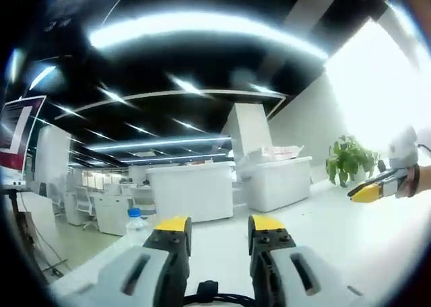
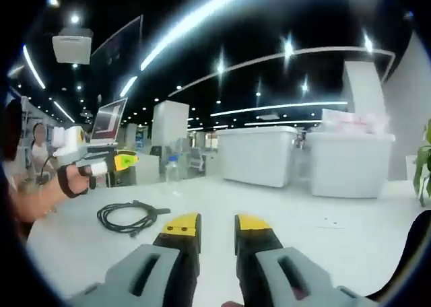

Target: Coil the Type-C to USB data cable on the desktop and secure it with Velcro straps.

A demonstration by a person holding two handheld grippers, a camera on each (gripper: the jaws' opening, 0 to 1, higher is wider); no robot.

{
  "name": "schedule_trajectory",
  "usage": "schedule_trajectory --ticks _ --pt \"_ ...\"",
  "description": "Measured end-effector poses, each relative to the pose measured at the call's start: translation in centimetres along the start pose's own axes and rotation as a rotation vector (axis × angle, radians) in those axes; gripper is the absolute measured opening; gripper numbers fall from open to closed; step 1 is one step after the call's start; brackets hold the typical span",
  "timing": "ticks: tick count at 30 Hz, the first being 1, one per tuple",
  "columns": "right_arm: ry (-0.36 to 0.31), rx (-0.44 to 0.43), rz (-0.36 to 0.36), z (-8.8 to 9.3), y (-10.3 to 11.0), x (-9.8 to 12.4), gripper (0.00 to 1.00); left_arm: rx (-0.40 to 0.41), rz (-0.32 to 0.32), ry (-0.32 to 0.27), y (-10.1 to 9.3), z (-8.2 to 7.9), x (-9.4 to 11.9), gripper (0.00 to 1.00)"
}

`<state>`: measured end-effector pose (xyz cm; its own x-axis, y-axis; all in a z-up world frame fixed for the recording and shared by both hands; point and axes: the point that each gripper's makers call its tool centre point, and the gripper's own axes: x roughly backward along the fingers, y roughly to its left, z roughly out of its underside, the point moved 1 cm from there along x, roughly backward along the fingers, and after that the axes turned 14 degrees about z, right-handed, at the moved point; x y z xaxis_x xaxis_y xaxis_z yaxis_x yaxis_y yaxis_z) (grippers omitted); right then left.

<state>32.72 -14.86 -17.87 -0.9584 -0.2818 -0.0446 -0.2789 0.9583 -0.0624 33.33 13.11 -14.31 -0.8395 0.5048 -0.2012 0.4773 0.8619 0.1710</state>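
Presently we find the loosely coiled black data cable [image 2: 128, 217] lying on the white table [image 2: 337, 233], both yellow-tipped grey grippers, left [image 1: 219, 225] and right [image 2: 209, 222], with fingers released. Risk: loops could spring apart when lifted. Our left gripper view adds a clear plastic bottle [image 1: 137, 223]

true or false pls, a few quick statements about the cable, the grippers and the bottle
1. The cable lies loosely coiled on the white table. True.
2. The right hand-held gripper clamps the cable. False: its jaws are open and empty, apart from the cable.
3. A water bottle stands on the table. True.
4. The left hand-held gripper is shut. False: its jaws stand apart.
5. A plant stands by the wall. True.
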Motion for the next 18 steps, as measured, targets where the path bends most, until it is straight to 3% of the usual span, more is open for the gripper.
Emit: schedule_trajectory --ticks 5,8,11,14,18 --pt "-0.078 -0.061 0.137 -1.0 -4.3 1.5 0.28 -0.041 0.016 -0.004 -0.9 0.4 0.8 0.35" --pt "-0.096 -0.092 0.208 -0.7 -6.2 2.1 0.30 -0.070 0.023 -0.005 -1.3 1.0 1.1 0.36" --pt "-0.064 -0.137 0.289 0.9 -8.2 2.4 0.31 -0.060 0.028 0.011 -1.3 1.8 1.1 0.37" --pt "-0.005 -0.194 0.312 2.9 -9.1 2.6 0.36 -0.050 0.022 0.038 -1.1 2.9 0.9 0.37" --pt "0.018 -0.164 0.330 3.6 -9.7 3.1 0.43 -0.038 0.017 0.055 -0.9 3.6 1.0 0.37"
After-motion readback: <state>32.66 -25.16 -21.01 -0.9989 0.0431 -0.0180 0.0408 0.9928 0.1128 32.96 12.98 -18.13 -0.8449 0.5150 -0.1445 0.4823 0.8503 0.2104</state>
